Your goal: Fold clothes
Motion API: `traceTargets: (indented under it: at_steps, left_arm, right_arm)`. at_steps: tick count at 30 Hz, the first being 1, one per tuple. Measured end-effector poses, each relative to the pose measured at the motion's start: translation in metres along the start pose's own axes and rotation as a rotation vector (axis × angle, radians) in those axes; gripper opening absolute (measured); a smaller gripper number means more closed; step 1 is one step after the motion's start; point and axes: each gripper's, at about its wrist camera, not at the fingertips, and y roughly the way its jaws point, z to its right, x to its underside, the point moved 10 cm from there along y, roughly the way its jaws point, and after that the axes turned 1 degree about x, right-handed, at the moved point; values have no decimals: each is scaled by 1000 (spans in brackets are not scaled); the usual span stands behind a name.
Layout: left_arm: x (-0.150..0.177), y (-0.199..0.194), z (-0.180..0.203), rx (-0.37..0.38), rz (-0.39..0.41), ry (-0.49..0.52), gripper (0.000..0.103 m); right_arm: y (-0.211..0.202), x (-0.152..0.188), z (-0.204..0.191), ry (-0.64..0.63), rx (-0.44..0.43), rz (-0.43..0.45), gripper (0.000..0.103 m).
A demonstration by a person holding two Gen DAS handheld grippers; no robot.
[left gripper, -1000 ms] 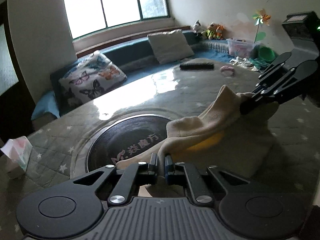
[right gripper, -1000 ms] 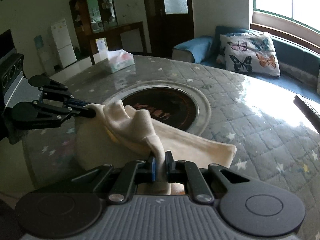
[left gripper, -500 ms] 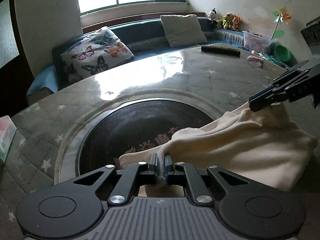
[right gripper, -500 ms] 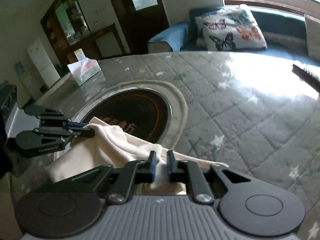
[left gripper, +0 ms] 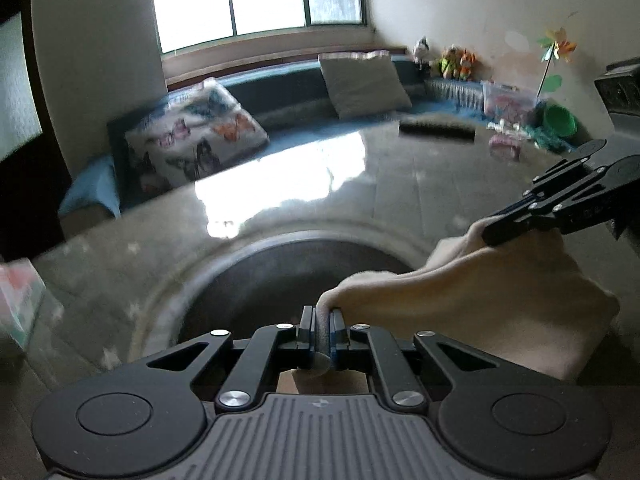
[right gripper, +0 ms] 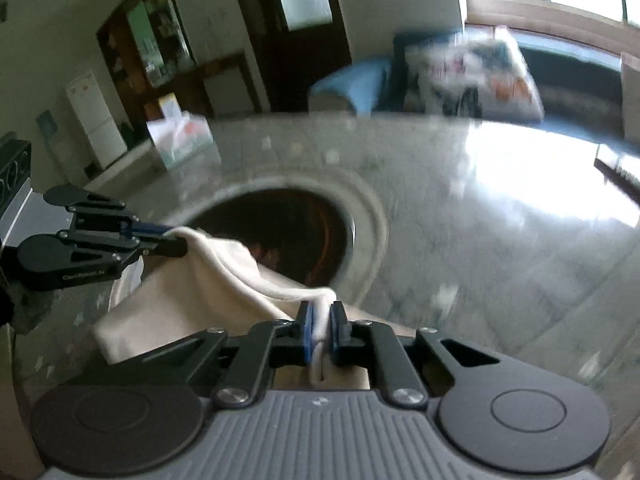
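A cream cloth (left gripper: 492, 300) hangs between my two grippers above the round table (left gripper: 280, 184); it also shows in the right wrist view (right gripper: 192, 292). My left gripper (left gripper: 322, 314) is shut on one edge of the cloth. My right gripper (right gripper: 320, 312) is shut on another edge. In the left wrist view the right gripper (left gripper: 490, 236) pinches the cloth at the right. In the right wrist view the left gripper (right gripper: 180, 240) pinches it at the left. The cloth sags between them and its lower part rests on the table.
A dark round inset (right gripper: 288, 236) lies in the table's middle. A tissue box (right gripper: 180, 136) stands at the table's far edge. A dark remote (left gripper: 436, 128) and a small pink item (left gripper: 504, 146) lie near the window side. Cushioned bench (left gripper: 280, 92) lies beyond.
Both grippers have lifted the held edges and drawn back toward the table's near side, the cloth coming with them. Both views are blurred from motion.
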Motion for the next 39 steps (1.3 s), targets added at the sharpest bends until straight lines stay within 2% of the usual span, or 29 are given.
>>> traceTargets:
  at_steps: [2,6,9,10,14,17,19,20,21,28,31,36,39]
  left_arm:
    - [-4,8,-3,-24,6,11,9]
    - [9,40,-10,-60,-67,3,14]
    - [16,48,-15,-76,-90,-7,28]
    - [19,51,-17,-82,-98,-10,30]
    - [10,37,-24,-114,-56,-34,46]
    - [-1,27,-20,-83,-21,-54,43]
    - [-8,24,-11,-33,-14,-64,33]
    - [-9,27,-4,-9,-20,-59,24]
    - [-10,30,2,15,-28,-54,22]
    - [-6,62,15,27,-72,-42,20]
    - [-4,76,21,32,-92,-37,23]
    - [0,64,14,27,-79,-60,24]
    - [1,49,1,-15,-65,-85,27]
  right_arm:
    - [-7,-10,1,-25,39,61,8]
    - [19,-2,14,25,80,24,9]
    - [28,4,23,55,101,-1,15]
    - [29,5,25,66,106,-4,15]
    - [18,-5,23,56,137,30,16]
    - [27,-5,16,47,125,17,16]
    - [33,-5,11,41,118,8,16]
    - [36,-5,8,38,114,4,16]
    - [39,-5,6,35,110,0,15]
    - [60,-5,-12,13,83,-31,15]
    - [65,-5,-15,6,92,-33,14]
    - [67,-5,-23,-84,132,-31,16]
    - [55,-7,-24,-89,124,-20,16]
